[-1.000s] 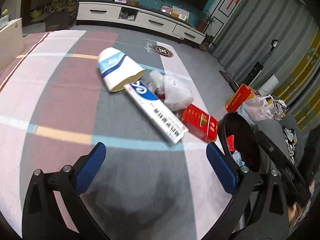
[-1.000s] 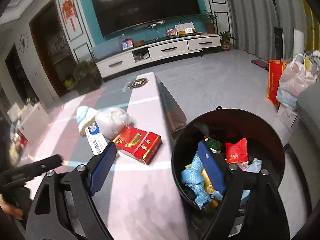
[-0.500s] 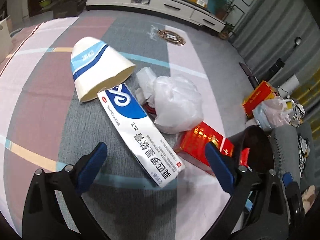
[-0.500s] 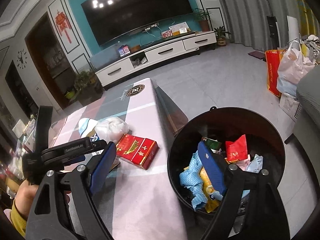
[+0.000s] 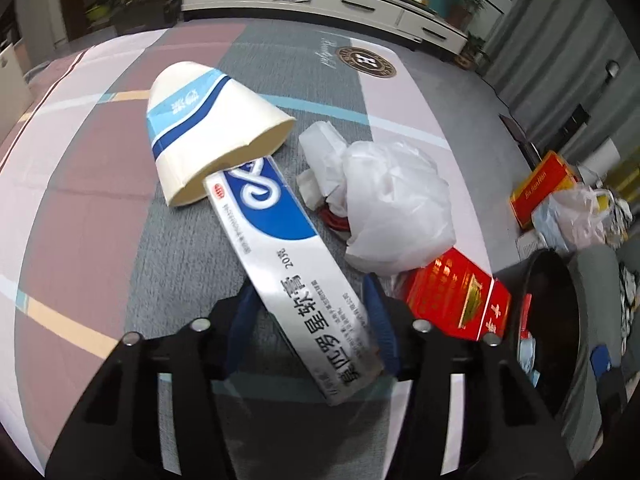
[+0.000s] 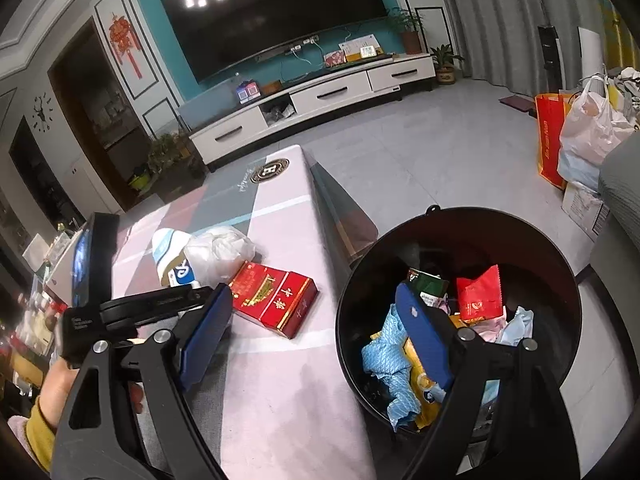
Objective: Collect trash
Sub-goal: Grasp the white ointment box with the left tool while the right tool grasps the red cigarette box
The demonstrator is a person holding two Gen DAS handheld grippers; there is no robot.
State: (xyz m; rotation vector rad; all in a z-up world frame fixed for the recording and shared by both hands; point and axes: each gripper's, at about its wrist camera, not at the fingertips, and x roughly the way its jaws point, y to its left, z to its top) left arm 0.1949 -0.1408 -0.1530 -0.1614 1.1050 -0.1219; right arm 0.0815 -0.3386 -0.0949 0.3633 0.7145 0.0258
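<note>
teal wall [image 6: 152, 12], dark tv [image 6: 280, 16], white cabinet [image 6: 320, 96], grey floor [image 6: 440, 160].

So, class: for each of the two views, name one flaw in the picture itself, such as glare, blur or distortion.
Left wrist view: fisheye bends the table edges, and the near end of the ointment box is smeared between the closing fingers of the left gripper. Right wrist view: ceiling lights glare on the television, and the wall lines bow.

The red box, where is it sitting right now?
The red box lies flat on the table near its right edge in the left wrist view, beside the white plastic bag and close to the black bin.
</note>
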